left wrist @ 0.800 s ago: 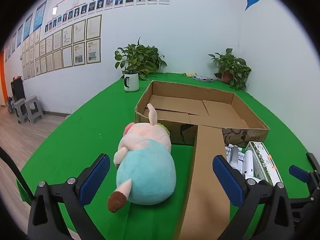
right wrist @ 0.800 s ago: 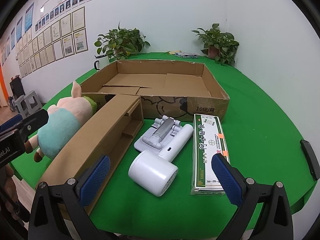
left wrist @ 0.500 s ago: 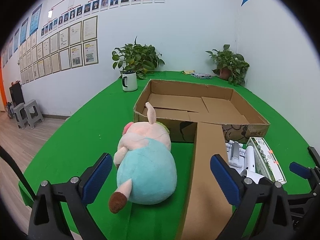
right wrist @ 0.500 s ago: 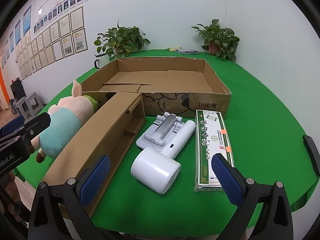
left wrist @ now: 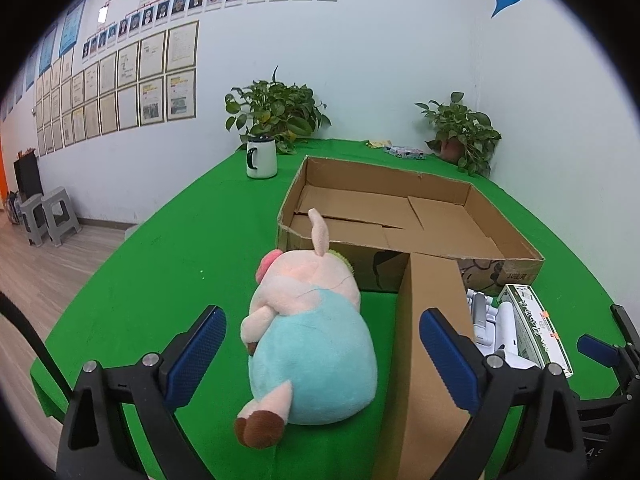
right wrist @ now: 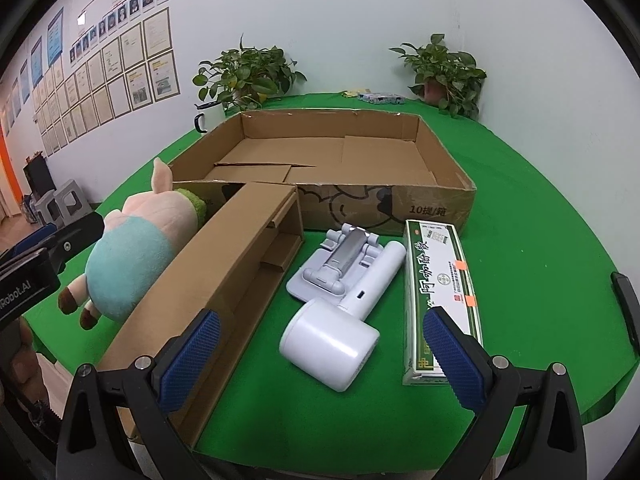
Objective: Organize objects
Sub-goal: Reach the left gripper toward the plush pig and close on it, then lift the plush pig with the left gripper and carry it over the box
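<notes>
A plush pig (left wrist: 312, 344) in a light blue shirt lies on the green table, feet toward me. It also shows in the right wrist view (right wrist: 136, 256). My left gripper (left wrist: 320, 352) is open, its jaws on either side of the pig, apart from it. A long narrow cardboard box (right wrist: 224, 276) lies beside the pig. A white handheld device (right wrist: 340, 312) and a grey stand (right wrist: 336, 264) lie in front of my open, empty right gripper (right wrist: 320, 356). A green and white carton (right wrist: 440, 284) lies to the right. A large open cardboard box (right wrist: 400, 204) stands behind them.
A white mug (left wrist: 261, 159) and a potted plant (left wrist: 276, 112) stand at the back left of the table. A second plant (left wrist: 460, 132) stands in the back right corner by small packets (left wrist: 404, 152). Grey stools (left wrist: 48, 216) stand on the floor at left.
Both grippers have moved slightly; the left wrist view has shifted so the pig sits a little nearer between its jaws. No object has moved.
</notes>
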Available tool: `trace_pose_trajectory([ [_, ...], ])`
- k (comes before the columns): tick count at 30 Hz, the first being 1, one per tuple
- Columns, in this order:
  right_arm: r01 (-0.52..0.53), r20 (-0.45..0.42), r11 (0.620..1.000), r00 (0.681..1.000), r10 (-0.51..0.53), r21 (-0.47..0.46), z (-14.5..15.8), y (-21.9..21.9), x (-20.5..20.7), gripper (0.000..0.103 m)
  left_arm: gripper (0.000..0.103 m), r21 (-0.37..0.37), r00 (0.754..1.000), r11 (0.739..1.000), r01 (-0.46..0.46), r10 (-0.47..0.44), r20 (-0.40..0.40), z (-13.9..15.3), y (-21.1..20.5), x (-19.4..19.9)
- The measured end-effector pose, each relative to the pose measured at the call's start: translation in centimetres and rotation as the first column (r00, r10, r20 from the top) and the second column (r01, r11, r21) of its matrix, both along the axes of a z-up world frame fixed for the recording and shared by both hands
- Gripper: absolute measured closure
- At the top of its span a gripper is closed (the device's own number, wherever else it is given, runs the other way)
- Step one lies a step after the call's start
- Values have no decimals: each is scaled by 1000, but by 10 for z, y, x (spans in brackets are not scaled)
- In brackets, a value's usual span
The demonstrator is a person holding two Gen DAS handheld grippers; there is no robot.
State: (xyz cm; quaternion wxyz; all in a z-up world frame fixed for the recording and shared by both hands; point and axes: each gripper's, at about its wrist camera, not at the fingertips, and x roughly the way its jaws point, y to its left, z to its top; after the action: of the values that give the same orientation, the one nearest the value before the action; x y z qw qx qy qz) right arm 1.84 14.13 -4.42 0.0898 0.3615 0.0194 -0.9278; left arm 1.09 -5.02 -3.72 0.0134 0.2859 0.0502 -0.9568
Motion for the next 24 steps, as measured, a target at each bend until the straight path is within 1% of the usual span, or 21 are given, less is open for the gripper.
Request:
trace_pose_trajectory([
  [3, -19, 5, 1000, 1000, 19, 5, 1, -8, -2, 1, 6, 43, 999, 999, 2, -4, 43, -6, -13, -7],
  [6, -48, 15, 999, 999, 48, -9, 4, -14, -2, 1, 6, 82, 994, 996, 20, -29, 106, -19, -23, -15],
  [9, -78, 19, 997, 997, 78, -26, 8, -21, -2, 1, 6, 131, 981, 991, 29, -54, 187, -40, -30, -24],
  [12, -102, 21, 994, 995, 102, -38, 13, -28, -3, 1, 7, 174, 967, 983, 60, -100, 235, -56, -29, -27],
  [14, -109, 20, 993, 994, 110, -38, 16, -32, -5, 1, 11, 208, 960, 974, 93, -144, 240, -63, -28, -29],
  [16, -114, 22, 993, 993, 115, -36, 19, -36, -6, 1, 12, 230, 958, 968, 100, -157, 241, -66, -28, -30],
  [20, -138, 15, 990, 990, 138, -17, 26, -48, -4, 1, 25, 219, 961, 969, 114, -164, 225, -64, -27, -26],
  [21, -148, 19, 989, 989, 149, -21, 27, -51, -4, 1, 29, 219, 961, 969, 115, -164, 221, -64, -27, -25],
  [24, -185, 25, 982, 982, 186, -45, 32, -59, -4, 1, 38, 219, 964, 968, 119, -166, 209, -62, -32, -22],
])
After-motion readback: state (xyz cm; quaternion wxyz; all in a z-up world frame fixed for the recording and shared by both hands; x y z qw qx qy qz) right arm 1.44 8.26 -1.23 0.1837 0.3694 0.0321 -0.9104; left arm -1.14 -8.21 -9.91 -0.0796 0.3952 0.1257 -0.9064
